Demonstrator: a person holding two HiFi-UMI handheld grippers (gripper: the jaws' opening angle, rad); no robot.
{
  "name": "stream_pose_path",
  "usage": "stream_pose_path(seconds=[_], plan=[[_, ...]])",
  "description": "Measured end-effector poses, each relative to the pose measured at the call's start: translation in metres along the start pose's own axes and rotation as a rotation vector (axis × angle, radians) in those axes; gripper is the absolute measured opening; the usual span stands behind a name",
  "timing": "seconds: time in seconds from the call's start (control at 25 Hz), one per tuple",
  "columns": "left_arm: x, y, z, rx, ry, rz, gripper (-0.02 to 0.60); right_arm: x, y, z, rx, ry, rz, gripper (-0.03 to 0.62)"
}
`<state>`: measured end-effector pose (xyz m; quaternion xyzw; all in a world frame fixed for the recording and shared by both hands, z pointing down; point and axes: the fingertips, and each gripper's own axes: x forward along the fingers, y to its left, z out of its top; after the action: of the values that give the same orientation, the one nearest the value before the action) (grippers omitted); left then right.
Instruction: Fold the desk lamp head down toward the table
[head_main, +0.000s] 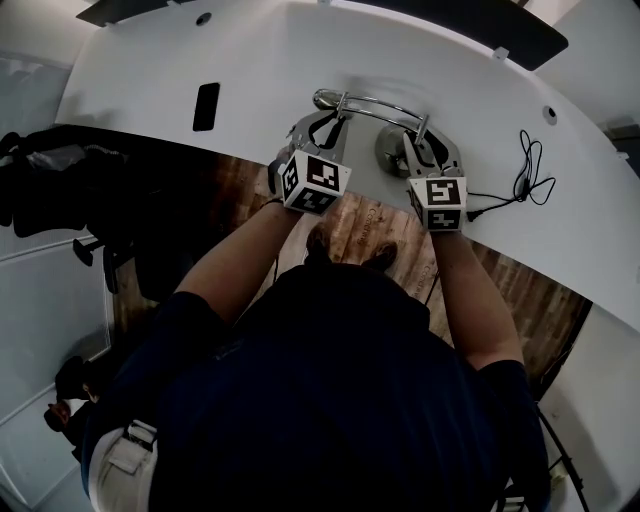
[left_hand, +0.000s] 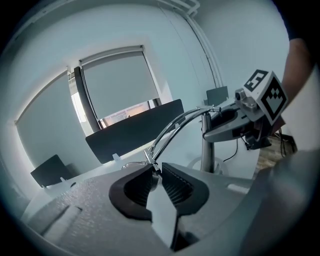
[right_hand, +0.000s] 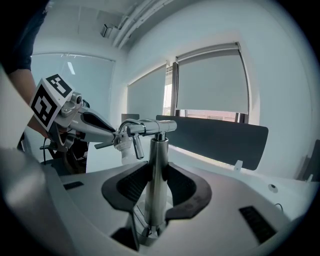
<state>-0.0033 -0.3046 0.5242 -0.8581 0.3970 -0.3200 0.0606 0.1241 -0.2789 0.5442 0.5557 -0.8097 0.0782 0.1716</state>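
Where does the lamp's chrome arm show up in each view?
Head view: arm, upper centre.
Left gripper view: arm, centre, rising right from the left tool that pinches its end.
Right gripper view: arm, centre-left, atop the post clamped by the right tool.
Shared landmark: dark screen.

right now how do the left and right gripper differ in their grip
The left gripper pinches the thin end of the curved arm, jaws nearly together; the right gripper clamps the thick upright post, jaws wider. The arm sits at the left gripper's tips; the post sits deeper in the right gripper. Both grip the same chrome lamp.
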Motion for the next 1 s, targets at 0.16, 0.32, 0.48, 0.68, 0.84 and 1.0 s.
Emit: stream_pose_path(seconds=[0.16,0.32,0.48,0.68,0.84,1.0], plan=[[0.01,-0.01,-0.011,-0.015,0.01,-0.016,0.061,-0.002,-0.001,0.001,-0.011,0.024,-0.025,0.127],[0.018,-0.019,-0.018,-0.038,0.024,-0.028,0.064,0.0,-0.002,-0.001,-0.002,0.021,-0.03,0.127],[0.025,-0.027,-0.024,-0.053,0.035,-0.045,0.066,0.0,-0.001,0.0,0.002,0.025,-0.037,0.127],[0.031,-0.037,-0.028,-0.075,0.047,-0.059,0.071,0.001,-0.002,-0.002,0.005,0.03,-0.047,0.127],[0.039,-0.05,-0.035,-0.071,0.055,-0.087,0.077,0.0,-0.002,-0.001,-0.01,0.04,-0.053,0.129],[0.043,-0.056,-0.038,-0.086,0.053,-0.092,0.078,0.001,-0.001,-0.001,-0.005,0.035,-0.049,0.129]])
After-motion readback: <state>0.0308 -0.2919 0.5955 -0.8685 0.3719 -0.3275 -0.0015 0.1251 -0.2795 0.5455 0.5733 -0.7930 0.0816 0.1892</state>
